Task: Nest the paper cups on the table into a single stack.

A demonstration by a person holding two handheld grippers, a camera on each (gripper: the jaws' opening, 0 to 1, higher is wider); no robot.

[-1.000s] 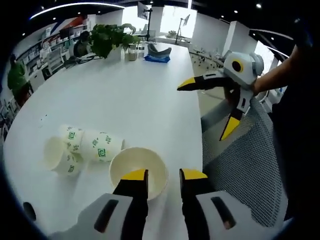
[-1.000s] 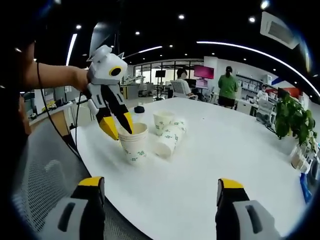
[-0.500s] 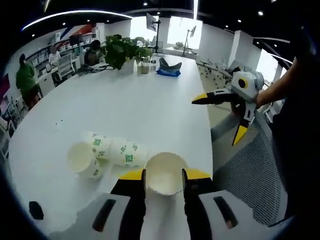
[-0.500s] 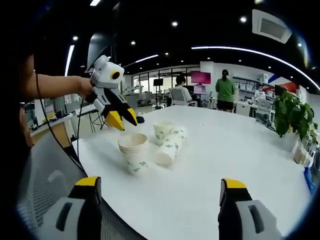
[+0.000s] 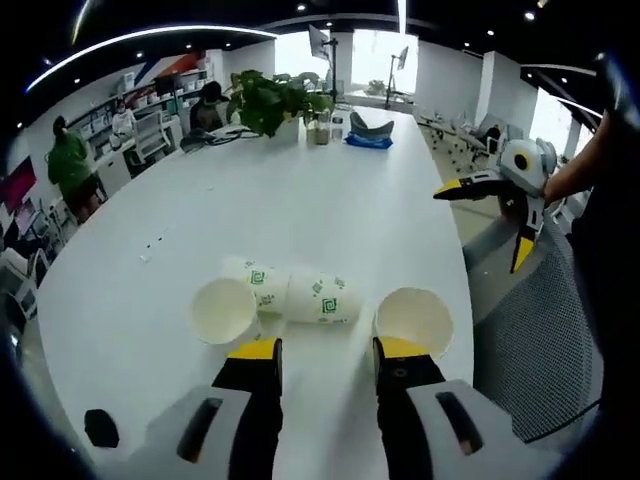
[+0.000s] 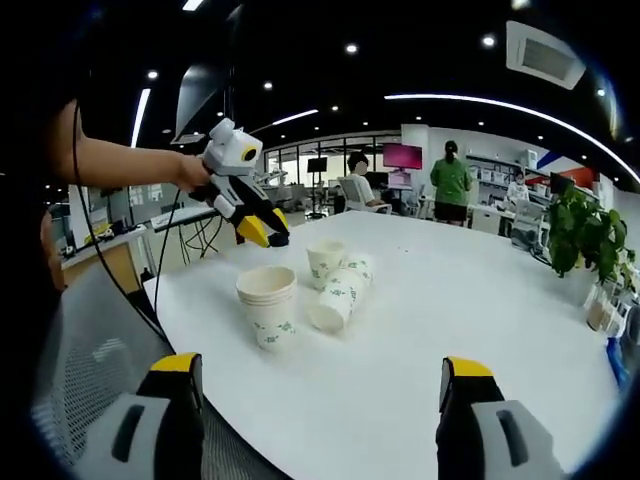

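On the white table (image 5: 250, 190) the upright stack of paper cups (image 6: 268, 306) stands near the edge; the cups lying on their sides (image 5: 290, 296) rest beside it. The left gripper (image 5: 326, 352) hangs above them, its jaws a little apart and empty; the right gripper (image 6: 315, 372) is spread wide. I'd grip one lying cup by its rim and right it before nesting.

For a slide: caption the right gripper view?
Left gripper hovers above upright cup stack; three more paper cups beside it.

Upright cup stack (image 6: 268, 305) near the table (image 6: 480, 300) edge. Just beside it, two cups lying nested (image 6: 338, 290); behind those, one upright cup (image 6: 325, 259).
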